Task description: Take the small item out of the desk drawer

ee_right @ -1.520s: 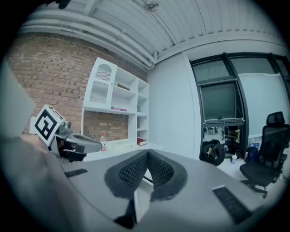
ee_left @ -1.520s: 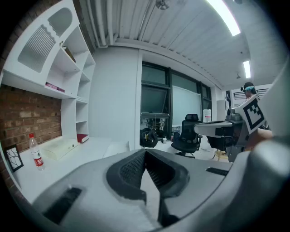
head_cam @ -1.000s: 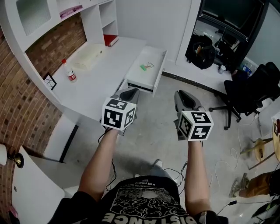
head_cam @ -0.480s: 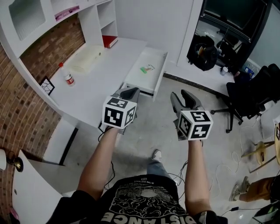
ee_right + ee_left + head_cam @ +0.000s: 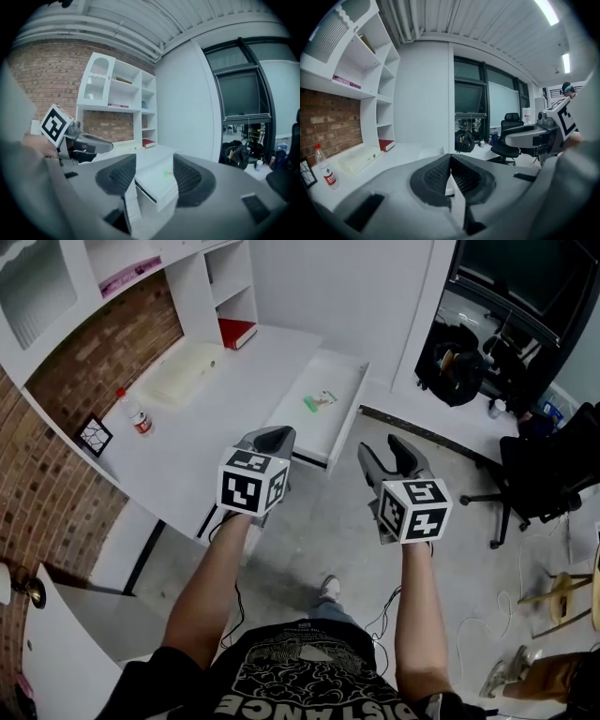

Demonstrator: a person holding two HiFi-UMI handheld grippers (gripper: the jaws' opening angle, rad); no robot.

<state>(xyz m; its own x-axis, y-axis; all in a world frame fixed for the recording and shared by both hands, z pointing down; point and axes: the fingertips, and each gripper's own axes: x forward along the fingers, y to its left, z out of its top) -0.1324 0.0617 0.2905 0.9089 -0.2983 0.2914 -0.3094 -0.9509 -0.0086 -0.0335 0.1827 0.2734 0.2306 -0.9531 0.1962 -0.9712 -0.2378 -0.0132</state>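
Observation:
The white desk drawer (image 5: pixel 349 418) stands pulled out from the desk's end, and a small green item (image 5: pixel 321 399) lies inside it. In the right gripper view the drawer (image 5: pixel 159 185) shows between the jaws, far off, with the green item (image 5: pixel 166 174) on its floor. My right gripper (image 5: pixel 392 457) hangs over the floor, short of the drawer's front; its jaws are opening with nothing between them. My left gripper (image 5: pixel 272 438) is shut and empty, near the desk's front edge, just left of the drawer.
On the white desk (image 5: pixel 216 409) lie a clear plastic bottle (image 5: pixel 133 413), a pale flat box (image 5: pixel 183 371) and a red book (image 5: pixel 234 331) in the shelf unit. A black office chair (image 5: pixel 553 465) and bags (image 5: pixel 459 367) stand to the right. Cables lie on the floor.
The right gripper's jaws have spread apart from nearly shut. The view has shifted, so desk and drawer sit a little further right and lower. The left gripper stays shut.

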